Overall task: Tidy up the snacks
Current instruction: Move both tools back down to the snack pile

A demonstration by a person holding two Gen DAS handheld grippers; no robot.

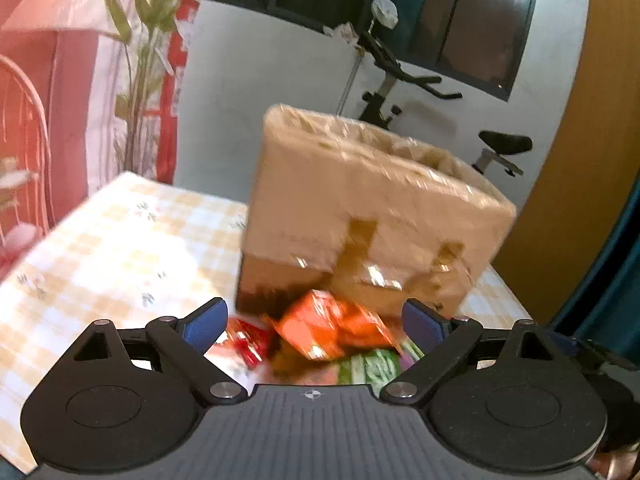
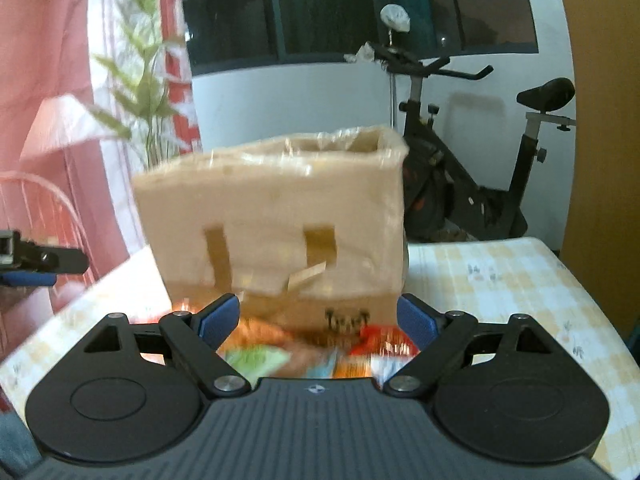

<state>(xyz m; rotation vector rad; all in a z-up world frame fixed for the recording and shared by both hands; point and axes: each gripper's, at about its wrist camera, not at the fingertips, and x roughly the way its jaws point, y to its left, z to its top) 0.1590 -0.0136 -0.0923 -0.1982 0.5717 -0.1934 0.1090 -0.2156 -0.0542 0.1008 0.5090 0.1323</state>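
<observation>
A tall cardboard box (image 1: 360, 216) wrapped in clear tape stands open-topped on the table; the right wrist view shows the same cardboard box (image 2: 276, 216) head on. Blurred snack packets lie at its foot: an orange packet (image 1: 328, 324), a red packet (image 1: 250, 338) and a green packet (image 1: 372, 366). My left gripper (image 1: 316, 320) hovers open above this pile, nothing between its blue pads. My right gripper (image 2: 318, 318) is open too, over a green-white packet (image 2: 256, 360) and a red packet (image 2: 384, 340). The left gripper's tip (image 2: 40, 264) shows at the far left of the right wrist view.
The table wears a yellow checked cloth (image 1: 120, 248), with bare cloth (image 2: 512, 280) to the right of the box. A pink wire chair (image 1: 20, 152), a potted plant (image 2: 148, 92) and an exercise bike (image 2: 460, 152) stand beyond the table. A wooden panel (image 1: 572, 160) rises at right.
</observation>
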